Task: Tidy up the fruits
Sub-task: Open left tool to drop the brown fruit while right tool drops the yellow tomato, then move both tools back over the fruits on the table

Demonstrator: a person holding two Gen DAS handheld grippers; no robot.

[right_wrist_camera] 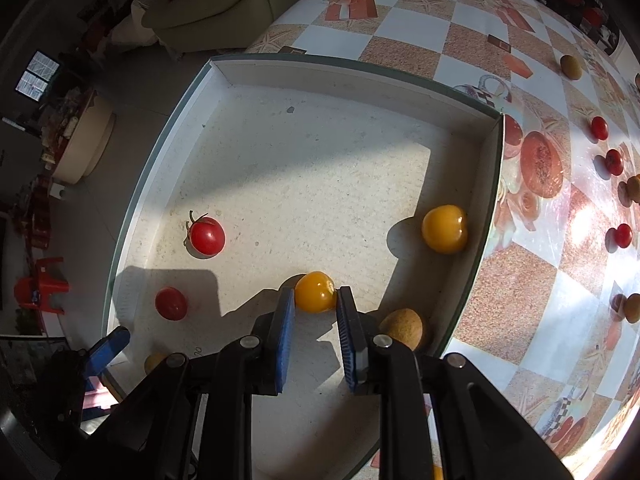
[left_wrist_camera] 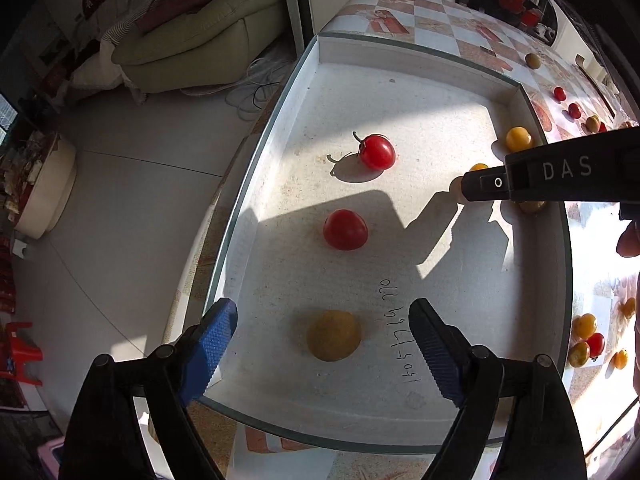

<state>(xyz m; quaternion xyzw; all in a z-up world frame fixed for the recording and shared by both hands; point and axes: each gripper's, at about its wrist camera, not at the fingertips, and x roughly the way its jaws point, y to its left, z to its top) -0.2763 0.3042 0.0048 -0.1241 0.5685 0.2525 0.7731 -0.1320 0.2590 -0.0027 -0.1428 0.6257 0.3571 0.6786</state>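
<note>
A shallow white tray (left_wrist_camera: pixel 400 52) (right_wrist_camera: pixel 340 76) lies on the table. In it are a red tomato with a stem (left_wrist_camera: pixel 377 151) (right_wrist_camera: pixel 206 235), a second red tomato (left_wrist_camera: pixel 345 229) (right_wrist_camera: pixel 171 303), a dull yellow-green fruit (left_wrist_camera: pixel 334 335), two yellow tomatoes and a brownish fruit (right_wrist_camera: pixel 402 327). My left gripper (left_wrist_camera: pixel 322 320) is open above the yellow-green fruit. My right gripper (right_wrist_camera: pixel 316 300) is shut on a yellow tomato (right_wrist_camera: pixel 315 292) over the tray floor. The other yellow tomato (right_wrist_camera: pixel 445 229) (left_wrist_camera: pixel 518 138) sits by the tray's right wall.
Several loose red, yellow and greenish tomatoes lie on the checkered tablecloth (right_wrist_camera: pixel 400 40) right of the tray, such as a red one (right_wrist_camera: pixel 599 128) and a greenish one (right_wrist_camera: pixel 571 66). A green sofa (left_wrist_camera: pixel 200 40) and floor lie beyond the table's left edge.
</note>
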